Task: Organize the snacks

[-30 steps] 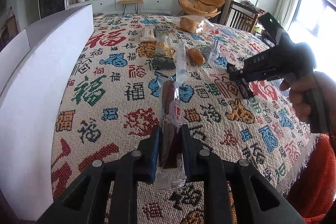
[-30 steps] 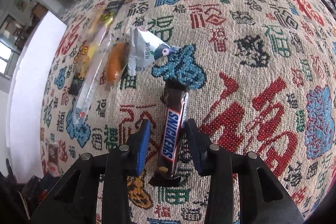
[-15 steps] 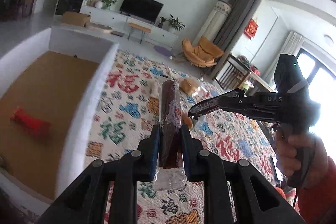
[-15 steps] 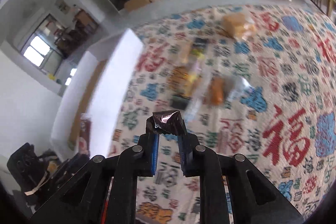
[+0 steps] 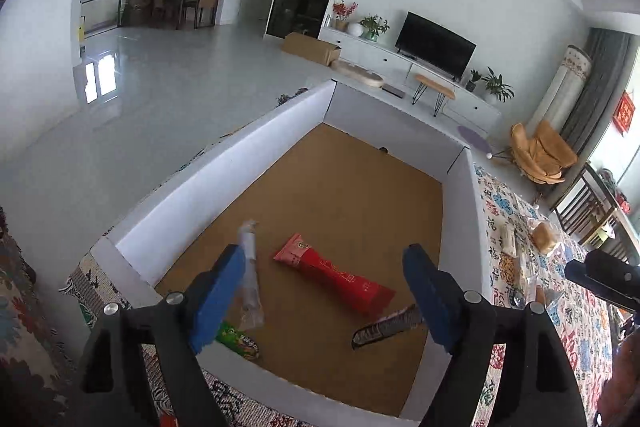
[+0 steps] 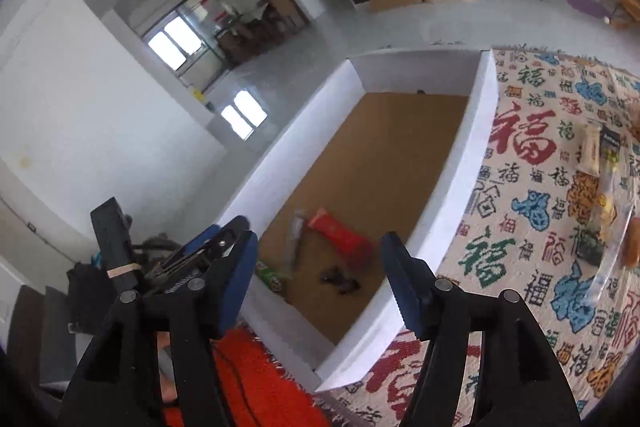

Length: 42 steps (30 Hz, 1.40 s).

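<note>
Left wrist view: the left gripper (image 5: 324,291) hangs over a white-walled box (image 5: 224,167) with a brown floor, its jaws opening and nothing pinched between them. Inside lie a red snack packet (image 5: 334,273), a clear wrapper (image 5: 250,267), a green packet (image 5: 236,339) and a dark bar (image 5: 384,327). Behind are a grey tiled floor (image 5: 160,99) and a TV (image 5: 434,45).

Right wrist view: the right gripper (image 6: 316,271) also has its jaws opening and empty, above the box's near end. More snacks (image 6: 600,163) lie on the patterned cloth (image 6: 520,187) beside the box.

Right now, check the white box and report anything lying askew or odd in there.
Nothing looks damaged or spilled. Inside the white box, the snacks lie scattered at mixed angles: the red packet diagonal mid-floor, a clear-wrapped stick beside it, a green packet in the near corner, and a dark wrapper, blurred.
</note>
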Motion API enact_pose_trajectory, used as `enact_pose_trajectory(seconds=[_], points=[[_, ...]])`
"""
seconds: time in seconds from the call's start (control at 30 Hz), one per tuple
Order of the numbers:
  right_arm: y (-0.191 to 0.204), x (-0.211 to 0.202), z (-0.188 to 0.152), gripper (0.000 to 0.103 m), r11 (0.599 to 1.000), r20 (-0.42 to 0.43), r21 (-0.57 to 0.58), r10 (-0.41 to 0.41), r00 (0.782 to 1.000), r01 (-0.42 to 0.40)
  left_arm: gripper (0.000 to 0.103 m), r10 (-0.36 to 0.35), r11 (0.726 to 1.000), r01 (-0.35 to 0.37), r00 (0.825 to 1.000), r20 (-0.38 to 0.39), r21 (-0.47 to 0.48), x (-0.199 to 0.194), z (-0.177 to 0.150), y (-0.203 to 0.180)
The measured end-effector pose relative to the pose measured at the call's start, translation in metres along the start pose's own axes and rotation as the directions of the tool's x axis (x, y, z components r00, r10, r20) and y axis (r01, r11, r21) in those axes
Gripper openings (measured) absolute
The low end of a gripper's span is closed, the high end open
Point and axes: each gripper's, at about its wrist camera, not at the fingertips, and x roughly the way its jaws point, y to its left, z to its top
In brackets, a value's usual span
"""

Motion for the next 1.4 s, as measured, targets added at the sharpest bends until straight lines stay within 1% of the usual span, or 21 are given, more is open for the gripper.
enact_pose_trajectory(seconds=[0.07,0.1,0.13,0.17,0.23,0.3,0.37,0.4,0.43,0.47,0.5,0.57,0.63,0.67,0.73,0.8,0.9,1.0,1.03,1.1,1.4], points=[[-0.021,-0.008,-0.010,0.069,0.995,0.032,-0.022,-0.099,0.995,0.099,0.082,-0.027,0.999,0.027,0.999,0.017,0.021,-0.004,-0.009,-0.016],[-0.037,-0.015,-0.018,0.072,0.984,0.050,-0.033,-0.172,0.984,0.173,0.082,-0.051,0.998,0.050,0.998,0.020,0.035,-0.006,-0.013,-0.026],[-0.055,-0.022,-0.028,0.072,0.965,0.067,-0.043,-0.255,0.964,0.259,0.082,-0.087,0.995,0.086,0.996,0.018,0.055,-0.011,-0.016,-0.041],[-0.076,-0.030,-0.040,0.072,0.936,0.075,-0.049,-0.344,0.936,0.348,0.083,-0.129,0.989,0.128,0.992,0.013,0.079,-0.014,-0.021,-0.058],[-0.123,-0.047,-0.067,0.072,0.859,0.065,-0.037,-0.508,0.859,0.511,0.089,-0.230,0.962,0.230,0.973,-0.013,0.146,-0.021,-0.037,-0.099],[-0.170,-0.069,-0.095,0.072,0.785,0.040,0.000,-0.619,0.784,0.620,0.098,-0.318,0.920,0.324,0.946,-0.063,0.219,-0.021,-0.052,-0.142],[-0.209,-0.092,-0.115,0.072,0.728,0.028,0.053,-0.685,0.728,0.683,0.101,-0.380,0.874,0.406,0.914,-0.144,0.268,-0.012,-0.072,-0.179],[-0.224,-0.104,-0.125,0.072,0.702,0.028,0.084,-0.711,0.703,0.707,0.101,-0.397,0.852,0.442,0.895,-0.204,0.281,0.001,-0.087,-0.199],[-0.238,-0.114,-0.131,0.072,0.679,0.027,0.108,-0.732,0.681,0.726,0.101,-0.392,0.842,0.455,0.885,-0.251,0.290,0.013,-0.097,-0.216],[-0.250,-0.123,-0.136,0.072,0.659,0.023,0.127,-0.749,0.662,0.741,0.101,-0.378,0.836,0.458,0.880,-0.288,0.301,0.026,-0.111,-0.229],[-0.261,-0.129,-0.140,0.072,0.643,0.015,0.146,-0.761,0.648,0.752,0.101,-0.354,0.836,0.448,0.881,-0.315,0.315,0.042,-0.123,-0.239],[-0.276,-0.137,-0.148,0.072,0.628,0.002,0.173,-0.771,0.637,0.759,0.100,-0.280,0.847,0.401,0.895,-0.348,0.350,0.069,-0.144,-0.253],[-0.288,-0.138,-0.153,0.072,0.620,-0.011,0.187,-0.774,0.633,0.762,0.100,-0.221,0.851,0.355,0.911,-0.350,0.387,0.088,-0.158,-0.254],[-0.290,-0.138,-0.156,0.073,0.626,-0.007,0.192,-0.769,0.639,0.756,0.100,-0.204,0.849,0.338,0.918,-0.339,0.406,0.093,-0.161,-0.251],[-0.297,-0.142,-0.160,0.081,0.634,0.004,0.221,-0.761,0.649,0.742,0.100,-0.165,0.848,0.293,0.938,-0.306,0.442,0.104,-0.162,-0.251],[-0.303,-0.144,-0.158,0.083,0.642,0.004,0.240,-0.751,0.661,0.728,0.100,-0.138,0.851,0.264,0.946,-0.292,0.453,0.113,-0.157,-0.250],[-0.303,-0.138,-0.157,0.086,0.623,-0.005,0.226,-0.768,0.640,0.749,0.100,-0.099,0.862,0.232,0.949,-0.299,0.451,0.136,-0.150,-0.249],[-0.305,-0.139,-0.158,0.086,0.628,-0.004,0.238,-0.762,0.648,0.741,0.100,-0.058,0.877,0.202,0.945,-0.321,0.437,0.159,-0.148,-0.247],[-0.306,-0.139,-0.159,0.086,0.628,-0.004,0.237,-0.762,0.647,0.741,0.100,-0.056,0.872,0.191,0.954,-0.295,0.450,0.157,-0.149,-0.248],[-0.307,-0.140,-0.159,0.086,0.628,-0.004,0.238,-0.762,0.648,0.741,0.100,-0.047,0.864,0.181,0.958,-0.282,0.470,0.156,-0.153,-0.249],[-0.307,-0.140,-0.159,0.086,0.628,-0.004,0.238,-0.762,0.647,0.741,0.103,-0.038,0.860,0.177,0.958,-0.285,0.479,0.155,-0.154,-0.250]])
